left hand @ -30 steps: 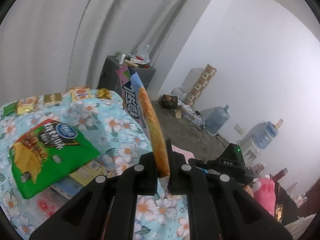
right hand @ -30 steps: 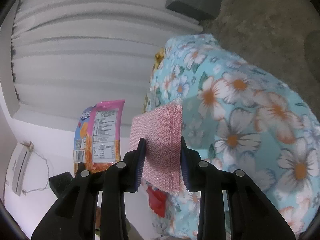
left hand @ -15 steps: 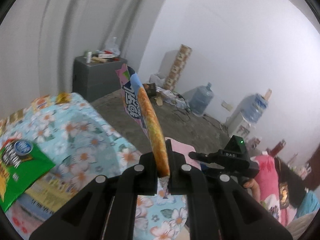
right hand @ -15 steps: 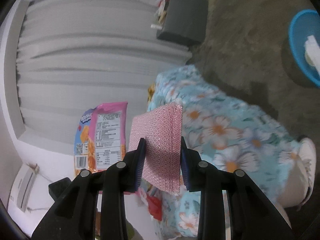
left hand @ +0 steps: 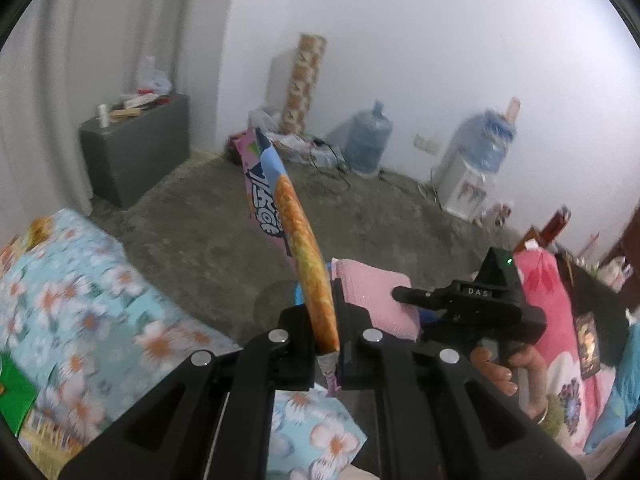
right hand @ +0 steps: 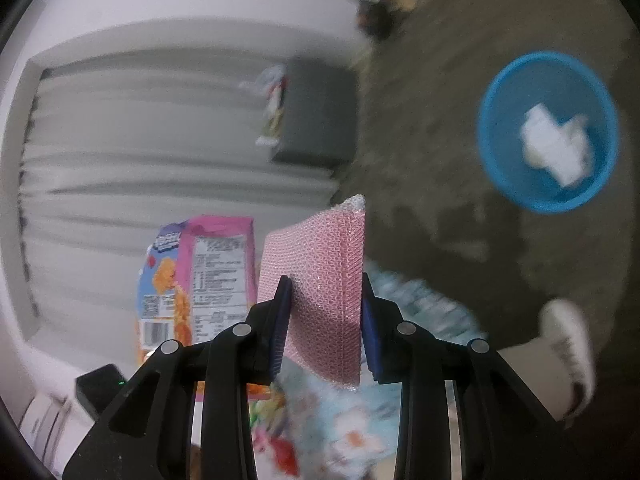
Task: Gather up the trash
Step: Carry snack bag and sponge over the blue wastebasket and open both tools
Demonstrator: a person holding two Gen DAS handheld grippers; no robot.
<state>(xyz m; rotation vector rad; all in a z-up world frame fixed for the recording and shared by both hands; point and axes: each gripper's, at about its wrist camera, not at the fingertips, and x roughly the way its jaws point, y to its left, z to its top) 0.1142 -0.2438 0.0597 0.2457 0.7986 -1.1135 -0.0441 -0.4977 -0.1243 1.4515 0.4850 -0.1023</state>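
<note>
A snack packet (left hand: 298, 236) is clamped edge-on by the left gripper (left hand: 329, 334); a pink sponge (right hand: 324, 300) is gripped by the right gripper (right hand: 325, 332), a blue basket (right hand: 496, 152) far right.

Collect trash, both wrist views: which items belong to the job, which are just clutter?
Job:
- snack wrapper, shut in left claw
- pink sponge, clamped in right claw
- blue bin, white scraps inside

Clutter:
- water jugs
- grey cabinet
- floral cloth
</note>
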